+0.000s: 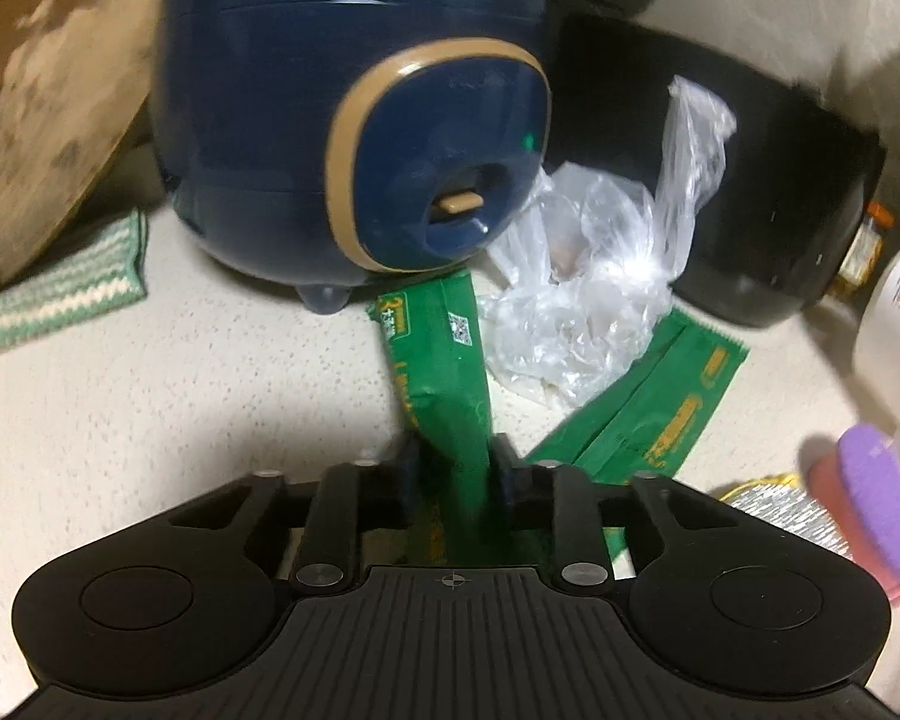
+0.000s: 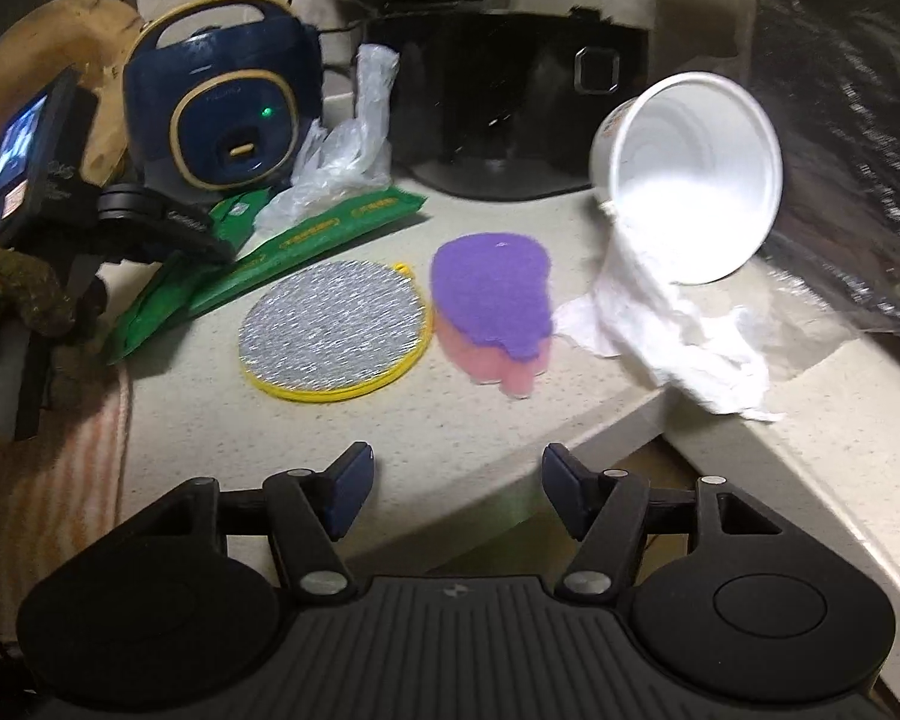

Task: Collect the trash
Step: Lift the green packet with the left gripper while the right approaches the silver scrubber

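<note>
Black hand-held gripper [image 2: 456, 480], blue pads [image 2: 351, 492]

**Occlusions, crops, blur — both wrist views**

Left wrist: lower end of the green wrapper [image 1: 444, 372] runs down between the fingers of the left hand-held gripper [image 1: 456, 468] and is lost behind its body. Second green wrapper [image 1: 648, 414] is partly under the clear plastic bag [image 1: 588, 300]; print unreadable. Sponge [image 1: 870, 510], white bottle [image 1: 894, 312] and wooden board [image 1: 48, 90] are cut by the frame edges, all smeared by blur. Mesh pad [image 1: 774, 510] only peeks out.

Right wrist: white cup [image 2: 690, 180] and tissue [image 2: 684, 342] are motion-blurred. Black appliance [image 2: 510, 120] is cropped on top; its panel symbol is illegible. Desk [image 2: 168, 420] edge drops behind the right hand-held gripper [image 2: 456, 492].
</note>
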The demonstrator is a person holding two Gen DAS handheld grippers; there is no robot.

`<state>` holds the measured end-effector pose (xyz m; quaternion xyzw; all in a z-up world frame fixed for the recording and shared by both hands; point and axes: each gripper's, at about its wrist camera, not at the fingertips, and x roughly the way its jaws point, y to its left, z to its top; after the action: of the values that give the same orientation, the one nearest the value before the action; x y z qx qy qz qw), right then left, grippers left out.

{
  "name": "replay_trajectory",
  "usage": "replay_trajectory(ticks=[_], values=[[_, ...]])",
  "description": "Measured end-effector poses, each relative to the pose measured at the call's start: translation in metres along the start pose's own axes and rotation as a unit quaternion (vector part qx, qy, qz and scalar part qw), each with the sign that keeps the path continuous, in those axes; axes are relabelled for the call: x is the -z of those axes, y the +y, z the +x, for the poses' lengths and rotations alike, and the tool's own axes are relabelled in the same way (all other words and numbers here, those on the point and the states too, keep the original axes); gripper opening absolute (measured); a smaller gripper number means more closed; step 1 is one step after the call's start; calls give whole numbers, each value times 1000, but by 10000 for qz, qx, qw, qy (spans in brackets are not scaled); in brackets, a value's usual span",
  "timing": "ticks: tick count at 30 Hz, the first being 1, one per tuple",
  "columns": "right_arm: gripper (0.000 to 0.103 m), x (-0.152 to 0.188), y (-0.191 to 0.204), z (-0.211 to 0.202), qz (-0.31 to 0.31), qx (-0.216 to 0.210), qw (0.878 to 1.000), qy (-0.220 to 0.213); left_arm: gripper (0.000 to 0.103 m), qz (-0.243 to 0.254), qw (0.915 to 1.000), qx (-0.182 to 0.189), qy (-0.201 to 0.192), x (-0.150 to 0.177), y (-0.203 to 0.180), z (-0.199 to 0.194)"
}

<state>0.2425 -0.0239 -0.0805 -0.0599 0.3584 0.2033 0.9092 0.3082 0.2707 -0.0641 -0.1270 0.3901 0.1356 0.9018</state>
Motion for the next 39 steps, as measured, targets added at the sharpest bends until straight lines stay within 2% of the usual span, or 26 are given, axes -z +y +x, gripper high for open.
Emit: replay_trajectory(ticks=[2, 7, 10, 13, 18, 23, 27, 29, 31, 32, 34, 39], values=[[63, 0, -5, -3, 52, 77, 9999, -74, 17, -203, 9997, 112, -89, 0, 4, -12], [67, -6, -9, -1, 183, -35, 9997, -147, 17, -382, 9969, 508, -456, 3, 3, -58], [69, -18, -2, 4, -4, -267, 9992, -281, 17, -429, 9948, 775, -502, 8, 2, -83], [77, -38, 13, 15, -344, -444, 9973, -474, 17, -380, 9931, 1029, -421, 16, -2, -103], [78, -67, 37, 54, -752, -778, 9938, -241, 17, -457, 9906, 1273, -192, 30, -4, -117], [78, -81, 55, 87, -1079, -401, 9929, -286, 17, -731, 9883, 1338, 35, 41, 3, -117], [81, -89, 56, 103, -1067, -507, 9929, -155, 17, -784, 9877, 1345, 142, 47, 3, -116], [80, -90, 58, 106, -1063, -635, 9923, 61, 17, -802, 9874, 1351, 189, 49, 4, -116], [73, -86, 55, 102, -889, -1009, 9908, 177, 17, -838, 9871, 1344, 219, 51, 5, -115], [72, -82, 54, 97, -828, -1103, 9902, 202, 17, -851, 9871, 1338, 236, 52, 6, -114], [61, -74, 54, 87, -853, -1184, 9891, 192, 17, -871, 9867, 1342, 275, 53, 6, -112], [59, -52, 44, 59, -661, -1531, 9857, 246, 17, -980, 9829, 1486, 480, 55, 3, -100]])
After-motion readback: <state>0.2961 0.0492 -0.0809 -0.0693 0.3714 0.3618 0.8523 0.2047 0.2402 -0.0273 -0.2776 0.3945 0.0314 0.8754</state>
